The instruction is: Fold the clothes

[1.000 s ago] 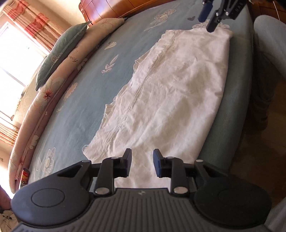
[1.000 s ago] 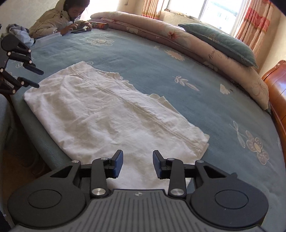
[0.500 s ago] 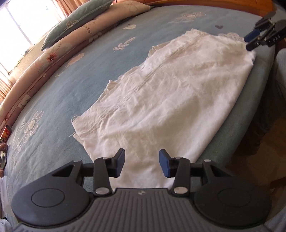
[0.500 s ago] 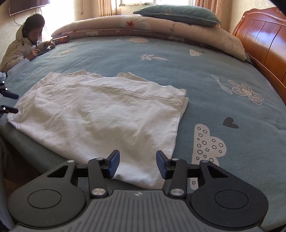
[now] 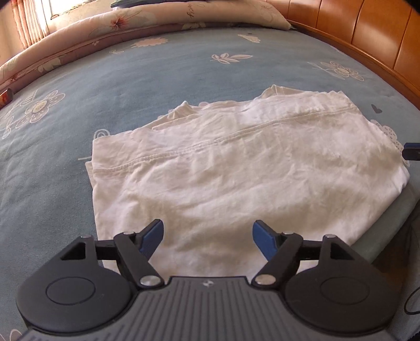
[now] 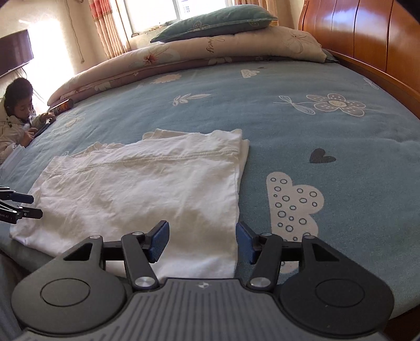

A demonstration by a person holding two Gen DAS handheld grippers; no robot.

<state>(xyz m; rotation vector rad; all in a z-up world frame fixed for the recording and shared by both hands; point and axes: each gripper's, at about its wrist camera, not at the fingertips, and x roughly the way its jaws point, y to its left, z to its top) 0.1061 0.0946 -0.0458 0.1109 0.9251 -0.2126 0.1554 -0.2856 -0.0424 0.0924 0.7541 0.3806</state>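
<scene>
Blue flowered bedspread (image 5: 110,86), lit by sun, with wooden headboard (image 6: 367,34) along far right edge. Folded white garment (image 5: 236,170) spread flat near front edge of bed, long seam across upper part. Left gripper (image 5: 208,237) above garment's near left corner, jaws opening, blue pads wide apart, cloth below them but not pinched. Right gripper (image 6: 202,242) over garment's near right corner, jaws also opening, side edge of cloth between pads, not gripped. Only in right wrist view: green pillow (image 6: 215,22) on rolled quilt (image 6: 183,60), window, person (image 6: 18,118) sitting at far left corner of bed. Only in left wrist view: tip of the other gripper at right edge of garment.
</scene>
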